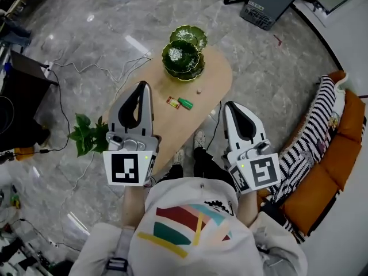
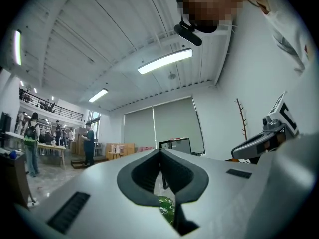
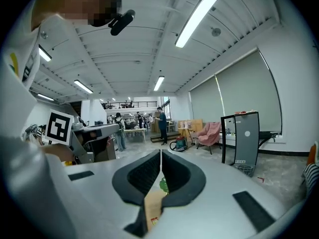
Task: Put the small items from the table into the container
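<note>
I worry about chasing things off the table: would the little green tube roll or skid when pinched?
Likely it could roll: the green tube looks rounded and lies on its side on the smooth wooden table. It looks small and probably light, so an off-centre pinch might squirt it toward the red and yellow thing beside it.

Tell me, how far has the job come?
Nothing looks done yet: the small green cylinder, the red-and-yellow piece and the tiny pale bead lie on the oval wooden table, outside the nearer green leaf-shaped bowl. Nothing is in hand: left tongs and right tongs are shut and empty. All three are left to move.
</note>
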A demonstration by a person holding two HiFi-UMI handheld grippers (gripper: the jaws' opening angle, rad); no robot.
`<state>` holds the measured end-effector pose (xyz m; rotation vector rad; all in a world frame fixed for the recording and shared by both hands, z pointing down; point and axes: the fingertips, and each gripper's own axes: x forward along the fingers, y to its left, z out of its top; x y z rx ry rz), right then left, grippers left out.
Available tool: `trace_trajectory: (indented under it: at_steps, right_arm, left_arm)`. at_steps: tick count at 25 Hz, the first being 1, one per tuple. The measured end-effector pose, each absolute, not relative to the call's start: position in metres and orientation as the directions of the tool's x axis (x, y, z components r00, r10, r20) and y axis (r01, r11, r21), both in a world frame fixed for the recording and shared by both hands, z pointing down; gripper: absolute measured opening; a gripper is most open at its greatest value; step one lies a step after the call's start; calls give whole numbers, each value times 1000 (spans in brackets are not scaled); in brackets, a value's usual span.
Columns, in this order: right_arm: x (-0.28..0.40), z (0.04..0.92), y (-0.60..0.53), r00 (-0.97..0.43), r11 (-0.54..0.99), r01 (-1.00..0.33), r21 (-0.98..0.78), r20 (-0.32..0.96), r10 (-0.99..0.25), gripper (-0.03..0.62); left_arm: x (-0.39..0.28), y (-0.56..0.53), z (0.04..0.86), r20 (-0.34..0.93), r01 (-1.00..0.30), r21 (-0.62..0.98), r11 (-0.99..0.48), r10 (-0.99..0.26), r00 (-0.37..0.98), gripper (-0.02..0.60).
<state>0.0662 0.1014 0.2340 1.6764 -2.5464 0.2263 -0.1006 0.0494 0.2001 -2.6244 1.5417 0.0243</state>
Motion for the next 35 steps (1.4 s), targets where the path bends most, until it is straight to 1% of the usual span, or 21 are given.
trace_trajectory:
  at_steps: [3, 6, 7, 9, 11, 12, 13, 14, 19, 22, 27, 31, 35]
  right_arm:
    - [83, 228, 73, -427, 419, -903, -98, 96, -899, 12]
    - [104, 214, 50, -438, 439, -894, -90, -32, -898, 12]
    - [110, 213, 44, -447, 450, -889, -82, -57, -893, 12]
    - [117, 218, 31, -490, 494, -865, -91, -61, -870, 12]
    - [118, 231, 19, -557, 557, -820, -134, -39, -830, 19]
    - [117, 237, 14, -585, 582, -799, -154, -30, -811, 63]
    - [116, 243, 10, -606, 601, -782, -163, -20, -795, 180]
    - [114, 249, 5, -625, 617, -770, -161, -4, -781, 234]
    - [93, 277, -12, -676, 667, -737, -112, 83, -732, 235]
    - [74, 295, -20, -713, 702, -702, -125, 129, -690, 234]
    - [51, 332, -29, -732, 719, -678, -154, 228, -642, 234]
    - [30, 383, -39, -741, 724, -661, -197, 321, -590, 233]
    - [1, 452, -44, -746, 734, -640, -228, 415, -522, 234]
  left_arm:
    - [-85, 29, 189, -85, -886, -93, -455, -883, 462, 9]
    - [-68, 9, 195, -66, -893, -115, -435, -894, 444, 8]
    - [-63, 3, 198, -60, -895, -121, -430, -897, 439, 8]
    - [-53, -8, 202, -52, -900, -128, -417, -903, 426, 9]
    - [-47, -16, 206, -46, -907, -136, -399, -912, 408, 9]
    - [-45, -19, 207, -44, -910, -138, -390, -916, 399, 9]
    - [-43, -21, 209, -42, -914, -137, -382, -919, 391, 9]
    - [-41, -23, 212, -39, -918, -135, -374, -923, 382, 8]
    - [-49, -26, 239, 12, -934, -118, -338, -941, 339, 9]
    - [-61, -34, 252, 19, -941, -108, -321, -947, 321, 9]
    - [-83, -45, 271, 33, -947, -119, -298, -954, 296, 9]
    - [-99, -48, 303, 80, -955, -84, -283, -958, 277, 9]
    - [-110, -46, 357, 156, -959, -54, -278, -951, 267, 9]
